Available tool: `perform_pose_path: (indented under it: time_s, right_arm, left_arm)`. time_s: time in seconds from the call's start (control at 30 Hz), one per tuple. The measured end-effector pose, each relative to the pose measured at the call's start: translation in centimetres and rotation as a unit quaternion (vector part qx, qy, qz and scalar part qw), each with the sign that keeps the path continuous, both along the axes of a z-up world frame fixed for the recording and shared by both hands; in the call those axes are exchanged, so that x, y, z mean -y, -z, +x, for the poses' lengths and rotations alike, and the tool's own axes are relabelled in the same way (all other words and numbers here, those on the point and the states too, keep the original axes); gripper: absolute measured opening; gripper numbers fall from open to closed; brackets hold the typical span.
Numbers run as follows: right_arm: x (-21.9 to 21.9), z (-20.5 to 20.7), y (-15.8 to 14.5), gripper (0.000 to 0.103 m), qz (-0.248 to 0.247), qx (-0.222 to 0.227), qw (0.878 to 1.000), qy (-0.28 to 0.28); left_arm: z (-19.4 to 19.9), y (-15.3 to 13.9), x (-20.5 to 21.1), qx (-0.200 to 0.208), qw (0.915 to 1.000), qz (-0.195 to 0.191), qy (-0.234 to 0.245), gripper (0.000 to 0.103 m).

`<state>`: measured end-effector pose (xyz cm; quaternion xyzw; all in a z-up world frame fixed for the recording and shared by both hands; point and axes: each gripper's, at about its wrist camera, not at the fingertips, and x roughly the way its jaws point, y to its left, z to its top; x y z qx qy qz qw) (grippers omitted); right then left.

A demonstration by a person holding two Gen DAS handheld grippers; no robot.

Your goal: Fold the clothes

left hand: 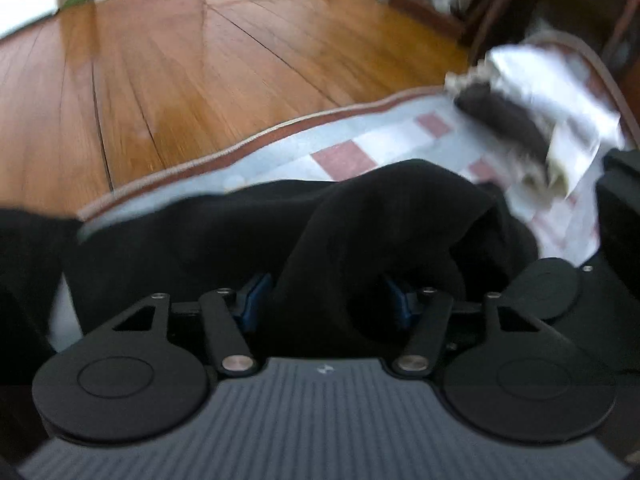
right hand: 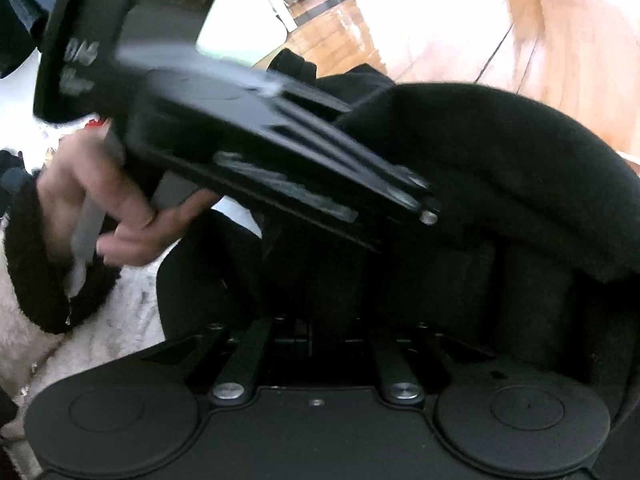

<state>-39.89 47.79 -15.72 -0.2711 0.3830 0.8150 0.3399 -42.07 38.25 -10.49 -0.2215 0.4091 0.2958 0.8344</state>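
A black garment (left hand: 248,232) lies bunched over a checked red, white and blue mat (left hand: 344,156). My left gripper (left hand: 326,300) has a fold of this black cloth between its blue-padded fingers (left hand: 252,300) and grips it. In the right wrist view the same black garment (right hand: 500,168) fills the middle and right. My right gripper (right hand: 320,328) is buried in the dark cloth and its fingertips are hidden. The left gripper's body (right hand: 240,140) crosses that view, held by a hand (right hand: 120,200).
A wooden floor (left hand: 200,60) stretches beyond the mat's edge. A grey and white garment (left hand: 532,108) lies on the mat at the right. Dark furniture (left hand: 520,0) stands at the far right. A fluffy white rug (right hand: 100,328) lies at the lower left of the right wrist view.
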Motion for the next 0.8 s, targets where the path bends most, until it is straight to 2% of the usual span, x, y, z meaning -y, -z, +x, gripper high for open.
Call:
perform_pose_path:
  time_s: [0.07,0.17,0.2,0.23,0.27,0.33,0.43,0.5,0.53,0.6,0.67,0.7,0.77,0.8]
  right_arm:
    - [-0.1,0.1,0.1,0.01,-0.001,-0.008,1.0,0.005]
    - [0.7,-0.3,-0.4,0.01,0.026,-0.007,1.0,-0.01]
    - [1.1,-0.4,-0.7,0.01,0.037,-0.009,0.999,-0.017]
    - [1.4,-0.3,-1.0,0.009,0.042,-0.026,0.998,-0.024]
    - [1.8,-0.1,-1.4,0.009,0.046,-0.054,0.997,-0.035]
    - [2.6,0.6,-2.4,0.01,0.06,-0.108,0.991,-0.055]
    - [2.7,2.2,-3.4,0.01,0.063,-0.173,0.982,-0.053]
    - [4.2,4.7,-4.9,0.01,0.079,-0.201,0.975,-0.05]
    - [4.3,5.5,-5.7,0.01,0.093,-0.21,0.972,-0.048]
    - [4.1,7.1,-8.1,0.01,0.132,-0.228,0.964,-0.048]
    - [3.7,7.0,-9.7,0.009,0.164,-0.239,0.956,-0.041]
    - [4.0,8.5,-10.4,0.009,0.174,-0.232,0.956,-0.034]
    - [2.3,7.7,-10.0,0.009,0.18,-0.199,0.963,-0.029]
    - [1.5,7.0,-9.0,0.009,0.176,-0.171,0.969,-0.021]
  left_arm:
    - [1.6,-1.1,-0.2,-0.052,0.9976,0.038,0.023,0.065]
    - [4.3,-1.6,0.0,-0.105,0.9895,0.077,0.062,0.063]
    - [5.0,-1.6,0.1,-0.116,0.9873,0.084,0.07,0.056]
    - [5.5,-1.6,0.4,-0.126,0.9851,0.087,0.077,0.021]
    - [6.0,-1.9,0.7,-0.134,0.9833,0.095,0.078,0.015]
    - [6.4,-3.6,1.3,-0.133,0.9819,0.125,0.051,0.013]
    - [4.6,-7.8,1.5,-0.095,0.9806,0.17,-0.021,0.012]
    - [2.0,-11.4,1.0,-0.053,0.9733,0.203,-0.092,0.012]
    - [0.5,-13.3,0.7,-0.031,0.9661,0.221,-0.131,0.012]
    - [-3.2,-16.6,0.9,0.016,0.943,0.255,-0.213,0.01]
    - [-7.4,-18.6,1.9,0.067,0.9059,0.286,-0.305,0.01]
    - [-9.3,-18.2,2.4,0.074,0.8832,0.296,-0.356,0.01]
    - [-13.1,-17.4,3.5,0.086,0.8291,0.314,-0.455,0.009]
    - [-14.7,-16.6,3.9,0.087,0.8047,0.316,-0.495,0.009]
